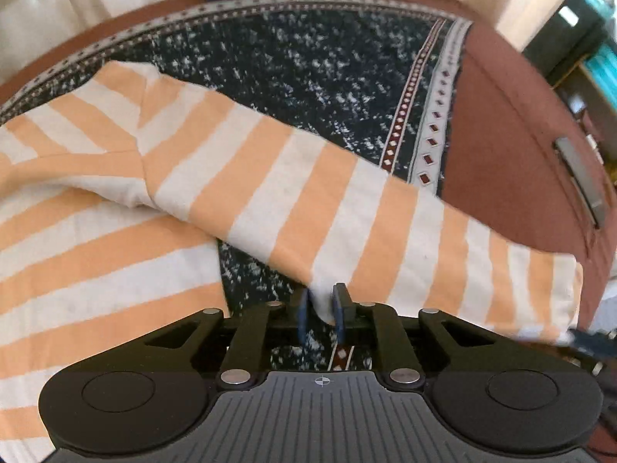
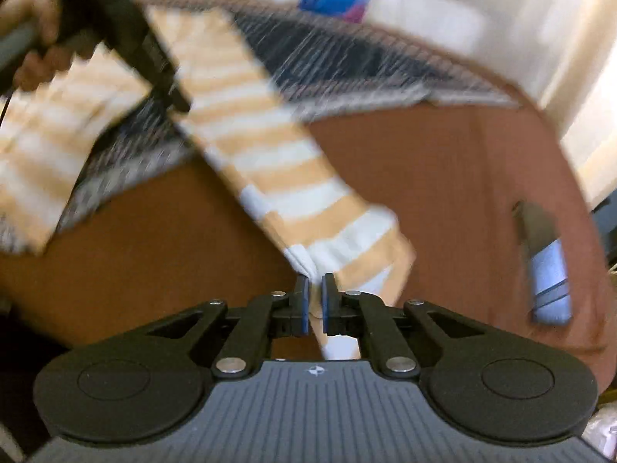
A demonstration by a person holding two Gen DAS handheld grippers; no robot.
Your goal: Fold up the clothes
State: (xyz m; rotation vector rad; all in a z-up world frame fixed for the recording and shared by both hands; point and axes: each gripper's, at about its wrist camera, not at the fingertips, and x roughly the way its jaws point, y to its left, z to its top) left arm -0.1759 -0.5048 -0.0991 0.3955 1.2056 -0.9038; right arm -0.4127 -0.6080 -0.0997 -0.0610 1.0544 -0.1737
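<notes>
Both grippers pinch one sleeve of the striped top above the table.

The left gripper [image 1: 323,310] is nipped narrow on the sleeve [image 1: 347,208] partway along its lower edge; the right gripper [image 2: 315,297] clamps the cuff [image 2: 347,247] out over the bare table [image 2: 443,177]. The top's body [image 1: 88,254] lies flat on the patterned cloth [image 1: 308,77]. It looks like the sleeve is being folded inward: keep it taut between both grips, carry it level across the body, and let go only once the stripes line up.

Both wrist views close, forward-facing; share striped sleeve [image 1: 300,177] (blurred right)
</notes>
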